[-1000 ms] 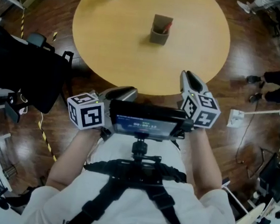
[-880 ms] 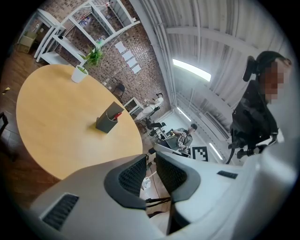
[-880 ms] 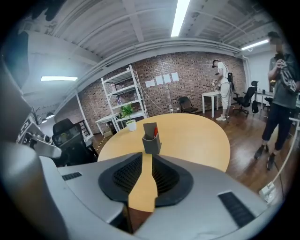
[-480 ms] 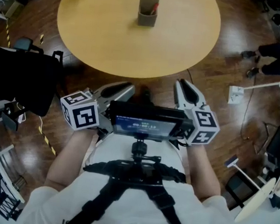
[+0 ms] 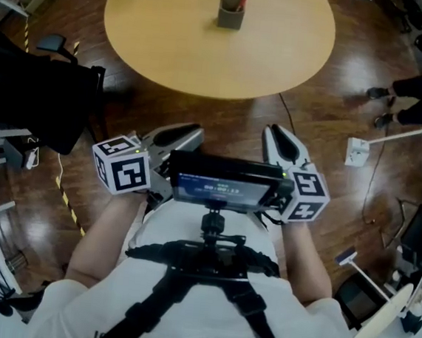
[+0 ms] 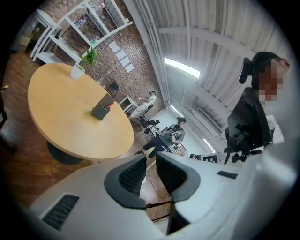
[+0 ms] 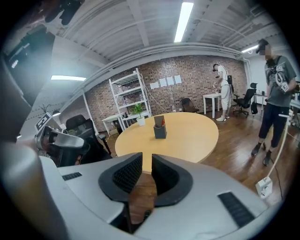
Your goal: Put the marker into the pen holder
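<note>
The marker (image 7: 163, 123) shows only as a red end poking above the rim of the pen holder (image 7: 159, 130). The holder is a boxy, matte dark-grey cup with straight walls. It stands upright near the middle of the round table (image 5: 206, 60), whose top is smooth pale wood. My left tongs (image 6: 151, 159) and right tongs (image 7: 146, 161) are both slightly parted, ribbed black pads facing, nothing between them. Both are short of the table's near edge.
</note>
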Action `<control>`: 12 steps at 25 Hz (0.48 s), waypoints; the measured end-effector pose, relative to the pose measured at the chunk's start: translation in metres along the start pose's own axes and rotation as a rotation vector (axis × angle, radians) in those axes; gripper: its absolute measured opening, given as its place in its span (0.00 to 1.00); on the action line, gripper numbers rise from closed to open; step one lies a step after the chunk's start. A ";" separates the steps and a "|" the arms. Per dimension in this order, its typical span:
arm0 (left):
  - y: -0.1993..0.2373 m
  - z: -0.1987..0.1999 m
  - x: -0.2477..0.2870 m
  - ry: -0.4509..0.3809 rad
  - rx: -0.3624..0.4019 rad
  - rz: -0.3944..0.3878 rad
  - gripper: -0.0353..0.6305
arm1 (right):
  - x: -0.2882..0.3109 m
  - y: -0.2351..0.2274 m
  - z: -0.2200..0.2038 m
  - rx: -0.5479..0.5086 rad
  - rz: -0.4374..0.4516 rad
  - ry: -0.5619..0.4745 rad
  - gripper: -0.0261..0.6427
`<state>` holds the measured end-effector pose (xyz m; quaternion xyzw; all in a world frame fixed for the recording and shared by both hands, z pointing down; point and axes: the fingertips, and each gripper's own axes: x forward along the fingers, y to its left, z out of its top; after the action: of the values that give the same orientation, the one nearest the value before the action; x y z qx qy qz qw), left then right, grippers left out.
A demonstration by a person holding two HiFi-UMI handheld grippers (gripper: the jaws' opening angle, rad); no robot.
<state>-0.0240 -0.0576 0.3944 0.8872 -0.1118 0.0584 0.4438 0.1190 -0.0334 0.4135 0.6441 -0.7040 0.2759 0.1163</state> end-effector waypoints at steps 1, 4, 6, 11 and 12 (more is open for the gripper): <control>-0.005 -0.009 -0.001 -0.011 0.000 0.007 0.15 | -0.008 -0.001 -0.005 -0.011 0.008 -0.006 0.14; -0.022 -0.039 0.001 -0.034 -0.001 0.036 0.15 | -0.034 -0.005 -0.022 -0.041 0.040 -0.018 0.14; -0.042 -0.066 0.005 -0.043 -0.004 0.052 0.15 | -0.059 -0.011 -0.040 -0.043 0.057 -0.017 0.14; -0.103 -0.153 -0.006 -0.018 -0.011 0.056 0.15 | -0.138 -0.006 -0.099 -0.022 0.081 -0.015 0.14; -0.114 -0.166 -0.009 -0.013 -0.010 0.057 0.15 | -0.151 -0.004 -0.107 -0.021 0.089 -0.015 0.14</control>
<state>-0.0049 0.1424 0.4036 0.8818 -0.1403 0.0648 0.4456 0.1241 0.1508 0.4238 0.6129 -0.7356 0.2686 0.1055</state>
